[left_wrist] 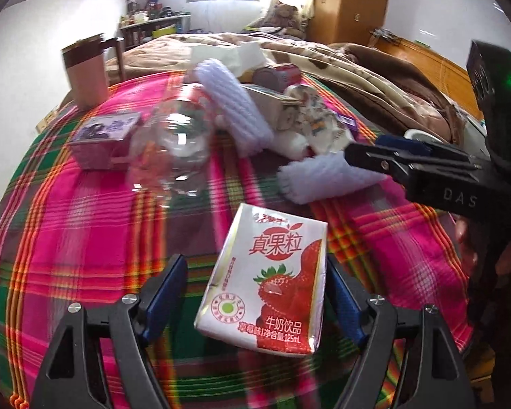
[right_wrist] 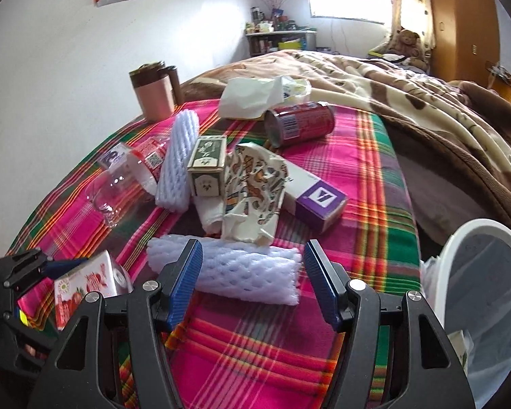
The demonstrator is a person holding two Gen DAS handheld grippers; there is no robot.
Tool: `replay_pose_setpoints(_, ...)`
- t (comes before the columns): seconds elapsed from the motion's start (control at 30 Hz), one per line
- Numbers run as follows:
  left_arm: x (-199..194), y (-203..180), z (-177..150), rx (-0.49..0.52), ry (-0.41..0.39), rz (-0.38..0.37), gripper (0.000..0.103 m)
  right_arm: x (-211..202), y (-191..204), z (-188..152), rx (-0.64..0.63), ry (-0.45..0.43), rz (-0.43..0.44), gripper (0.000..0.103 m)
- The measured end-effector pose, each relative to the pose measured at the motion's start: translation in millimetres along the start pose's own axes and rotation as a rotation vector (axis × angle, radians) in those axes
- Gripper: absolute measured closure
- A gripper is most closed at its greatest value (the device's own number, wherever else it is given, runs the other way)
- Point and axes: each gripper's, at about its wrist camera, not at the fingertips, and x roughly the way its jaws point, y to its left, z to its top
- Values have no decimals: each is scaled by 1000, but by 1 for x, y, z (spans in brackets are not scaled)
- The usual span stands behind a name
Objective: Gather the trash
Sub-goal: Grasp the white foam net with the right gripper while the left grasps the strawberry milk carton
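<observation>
The left gripper [left_wrist: 255,293] stands with jaws apart around a small white-and-red strawberry milk carton [left_wrist: 265,283] lying on the pink-and-green plaid cloth [left_wrist: 85,238], not yet pinched. The right gripper [right_wrist: 252,279] is likewise spread, straddling a white foam fruit net [right_wrist: 228,269] at its twelve o'clock. Beyond that, towards twelve, litter is heaped: a crumpled patterned paper wrapper [right_wrist: 252,187], a purple-and-white box [right_wrist: 316,201], a green-and-cream box [right_wrist: 207,167], a second foam net [right_wrist: 179,163], a clear plastic bottle [right_wrist: 126,177], a red can [right_wrist: 299,122] and white tissue [right_wrist: 248,99]. At four o'clock sits a white bin with a plastic liner [right_wrist: 477,293]. Judging by the pile, collection has scarcely begun; nearly everything remains.
</observation>
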Motion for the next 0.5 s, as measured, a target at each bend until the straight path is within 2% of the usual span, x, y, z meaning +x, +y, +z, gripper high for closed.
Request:
replay_pose_setpoints(0.2,-5,27,-4,-83,1,57,24,8,10,1,-65,29,38,40)
replay_pose_setpoints(0.43,-9,39,-9,-110,-7,76,24,3,22,-7,-146,97,97,40)
replay_pose_setpoints(0.5,-9,43,-10,-119,-6,78,24,-4,25,-10,-152,105,137,40)
